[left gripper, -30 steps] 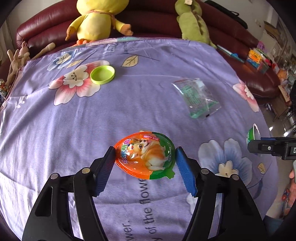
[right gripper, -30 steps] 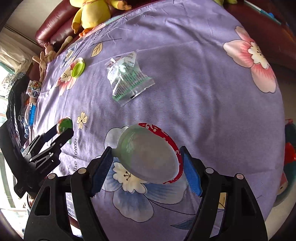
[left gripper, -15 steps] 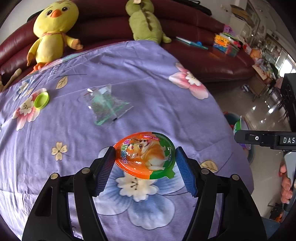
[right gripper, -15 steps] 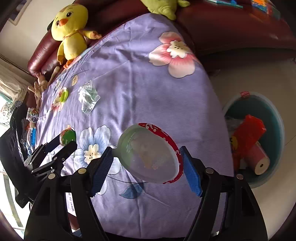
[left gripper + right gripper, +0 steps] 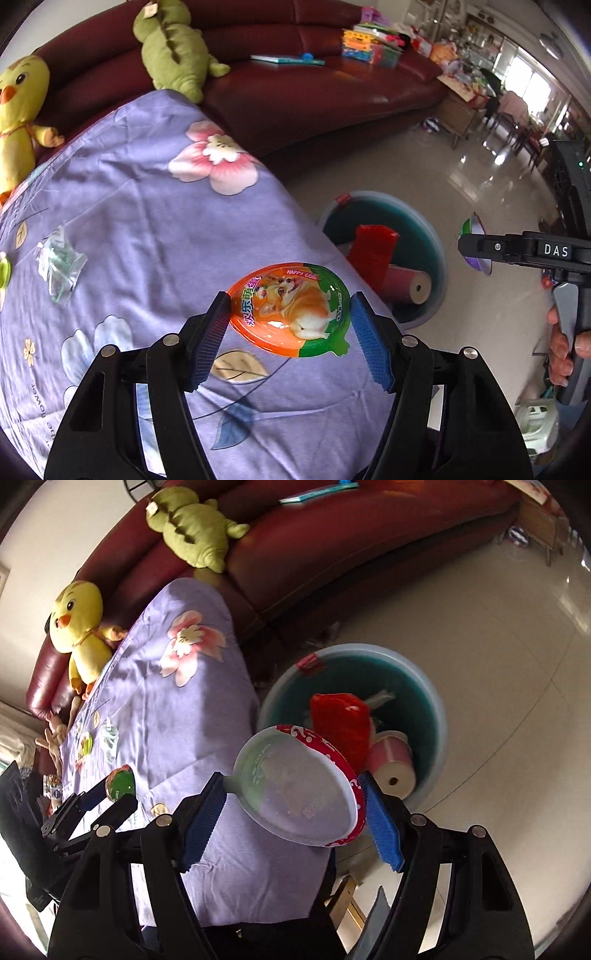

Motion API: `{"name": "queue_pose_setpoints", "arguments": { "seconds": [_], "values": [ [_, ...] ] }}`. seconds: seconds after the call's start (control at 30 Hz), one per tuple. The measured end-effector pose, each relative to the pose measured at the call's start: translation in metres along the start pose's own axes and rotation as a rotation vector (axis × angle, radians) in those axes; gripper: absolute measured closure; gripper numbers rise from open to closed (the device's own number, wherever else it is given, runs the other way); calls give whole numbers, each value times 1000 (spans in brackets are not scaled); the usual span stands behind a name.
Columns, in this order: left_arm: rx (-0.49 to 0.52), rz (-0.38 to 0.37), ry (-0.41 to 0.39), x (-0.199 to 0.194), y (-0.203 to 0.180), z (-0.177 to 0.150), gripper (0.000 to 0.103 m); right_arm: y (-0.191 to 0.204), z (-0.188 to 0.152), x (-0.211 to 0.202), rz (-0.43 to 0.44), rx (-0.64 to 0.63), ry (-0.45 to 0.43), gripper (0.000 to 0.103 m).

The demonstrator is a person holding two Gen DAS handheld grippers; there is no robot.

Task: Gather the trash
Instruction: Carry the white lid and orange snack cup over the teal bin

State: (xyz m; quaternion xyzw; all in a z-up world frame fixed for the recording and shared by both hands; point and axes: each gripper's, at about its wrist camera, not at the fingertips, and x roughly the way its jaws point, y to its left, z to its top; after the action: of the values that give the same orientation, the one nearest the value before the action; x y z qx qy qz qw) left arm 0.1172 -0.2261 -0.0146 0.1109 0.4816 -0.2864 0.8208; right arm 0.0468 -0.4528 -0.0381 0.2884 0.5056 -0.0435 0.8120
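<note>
- Room: glossy tiled floor (image 5: 498, 635) is taking up the right side, dark red leather sofa (image 5: 314, 92) is curving behind the table.
- Surface: purple floral tablecloth (image 5: 140, 206) is covering the table, its edge dropping off just beside the bin.
- Teal round bin (image 5: 436, 701) is sitting on the floor just past the cloth edge, holding a red wrapper (image 5: 343, 720) and a pink tape roll (image 5: 391, 768).
- Sofa is carrying a green plush (image 5: 173, 44), a yellow chick plush (image 5: 18, 96), a book and toy boxes at the far end.
- Left gripper (image 5: 288, 325) is pinching an orange-green egg-shaped capsule half (image 5: 291, 310) with a dog print, over the table edge.
- Right gripper (image 5: 295, 805) is pinching the clear capsule half with a red rim (image 5: 299, 790), hanging near the bin's rim.
- Clear plastic wrapper (image 5: 59, 262) and a lime lid (image 5: 3, 273) are lying on the cloth, well apart from both grippers.
- Nothing is blocking the bin opening.
</note>
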Motion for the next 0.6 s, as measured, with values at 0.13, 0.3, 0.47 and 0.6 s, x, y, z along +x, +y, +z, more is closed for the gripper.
{"name": "queue_pose_setpoints", "arguments": {
  "seconds": [0.13, 0.3, 0.47, 0.6],
  "values": [
    [53, -13, 30, 17, -33, 10, 36, -35, -1, 0, 7, 60, 2, 34],
    [107, -11, 69, 38, -62, 19, 35, -59, 3, 6, 33, 98, 11, 34],
    [148, -16, 111, 60, -83, 27, 35, -74, 8, 13, 56, 116, 22, 34],
    [178, -26, 142, 79, -101, 34, 35, -83, 12, 14, 64, 133, 22, 33]
  ]
}}
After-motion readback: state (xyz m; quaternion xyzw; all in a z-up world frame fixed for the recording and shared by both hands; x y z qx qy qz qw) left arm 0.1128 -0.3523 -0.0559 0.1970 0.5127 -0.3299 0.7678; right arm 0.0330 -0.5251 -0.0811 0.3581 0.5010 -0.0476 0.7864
